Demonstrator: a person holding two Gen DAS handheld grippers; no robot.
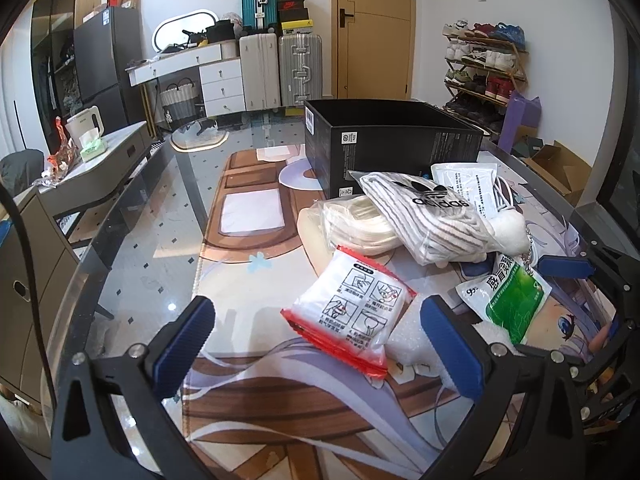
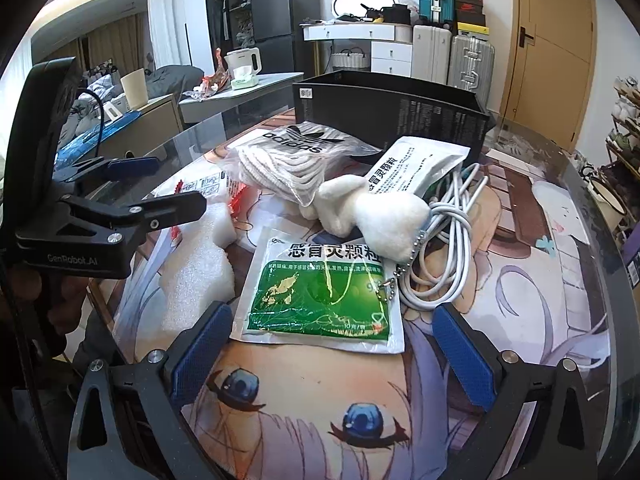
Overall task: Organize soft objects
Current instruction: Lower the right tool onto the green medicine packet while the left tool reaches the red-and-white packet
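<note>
A pile of soft items lies on the anime-print mat (image 1: 256, 396) before an open black box (image 1: 388, 136). My left gripper (image 1: 320, 344) is open around a red-edged white packet (image 1: 352, 312), with white foam (image 1: 412, 340) by its right finger. A bagged pair of adidas socks (image 1: 432, 216), a white plush (image 1: 508, 228) and a green medicine sachet (image 1: 512, 300) lie beyond. My right gripper (image 2: 332, 356) is open just before the green sachet (image 2: 320, 292). The plush (image 2: 372, 212), socks (image 2: 288, 156) and black box (image 2: 392, 112) show there too. The left gripper (image 2: 160, 184) shows at the left.
A white cable (image 2: 448, 248) is coiled right of the plush. A white medicine pouch (image 2: 416, 164) leans on the box. A bag of white items (image 1: 360, 224) lies left of the socks. The glass table edge (image 1: 132, 216) curves at left. Suitcases and a shoe rack stand behind.
</note>
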